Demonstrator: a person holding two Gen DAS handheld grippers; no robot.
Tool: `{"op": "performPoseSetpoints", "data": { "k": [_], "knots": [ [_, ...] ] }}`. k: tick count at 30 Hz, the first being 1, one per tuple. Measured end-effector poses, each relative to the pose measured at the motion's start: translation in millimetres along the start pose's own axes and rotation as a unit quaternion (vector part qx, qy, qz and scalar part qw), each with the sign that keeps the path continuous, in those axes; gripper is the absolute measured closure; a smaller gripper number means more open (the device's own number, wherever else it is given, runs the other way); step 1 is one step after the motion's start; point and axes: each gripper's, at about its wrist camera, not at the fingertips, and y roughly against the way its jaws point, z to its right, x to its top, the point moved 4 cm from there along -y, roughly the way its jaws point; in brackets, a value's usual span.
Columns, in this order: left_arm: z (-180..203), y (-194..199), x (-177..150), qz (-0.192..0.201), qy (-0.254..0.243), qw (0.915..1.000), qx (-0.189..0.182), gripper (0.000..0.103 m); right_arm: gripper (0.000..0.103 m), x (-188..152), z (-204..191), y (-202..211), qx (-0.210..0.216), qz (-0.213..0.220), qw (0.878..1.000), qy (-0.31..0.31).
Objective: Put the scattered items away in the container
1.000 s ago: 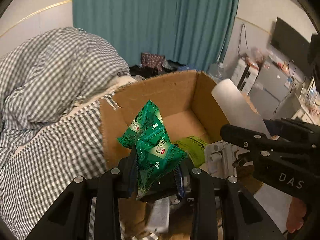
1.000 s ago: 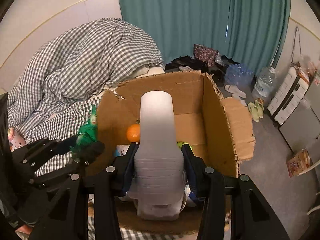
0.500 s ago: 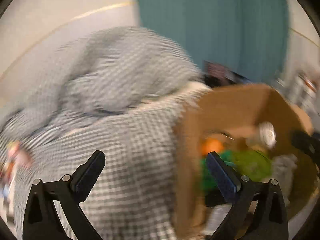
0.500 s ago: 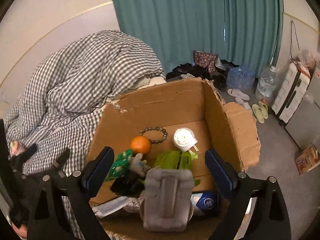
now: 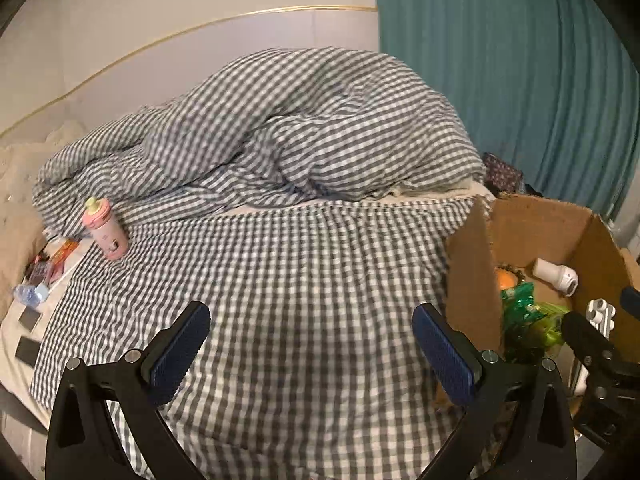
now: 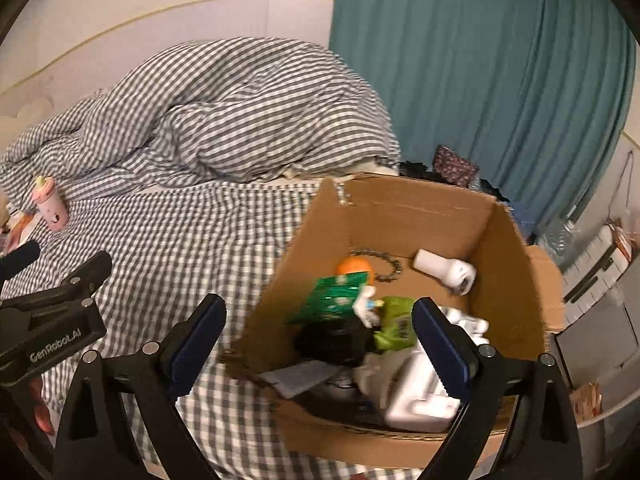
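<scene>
An open cardboard box stands on the checked bed at the right; it also shows in the left wrist view. Inside lie a green snack packet, an orange, a bead bracelet, a white cylinder and a white block. My left gripper is open and empty over the bedcover, left of the box. My right gripper is open and empty over the box's near left corner. A pink bottle lies on the bed at the far left.
A bunched checked duvet fills the back of the bed. Snack packets, a small clear bottle and dark flat items lie by the bed's left edge. A teal curtain hangs behind the box.
My left gripper let the green packet go into the box, opened and swung left over the bed. My right gripper let go the white cylinder, opened and shifted left.
</scene>
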Motion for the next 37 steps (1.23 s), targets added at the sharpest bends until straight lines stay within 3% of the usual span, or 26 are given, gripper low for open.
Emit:
{"op": "performPoseSetpoints", "data": {
  "k": [3,27,31,37],
  "knots": [
    [-7,8,-3,0.009,-0.003,0.9999,0.010,0.000,0.009,-1,-6,-4,0.009,-0.004,1.000,-0.001],
    [-39,-21,-14,-0.033,0.020,0.9988,0.029,0.000,0.009,-4,-26,-17,0.031,-0.033,0.999,-0.007],
    [-39,-20,-17,-0.027,0.026,0.9992,0.017,0.000,0.009,-6,-27,-18,0.025,-0.039,0.999,-0.004],
    [-39,-17,-18,-0.025,0.017,0.9991,0.030,0.000,0.009,-9,-26,-19,0.028,-0.046,0.999,-0.010]
  ]
}}
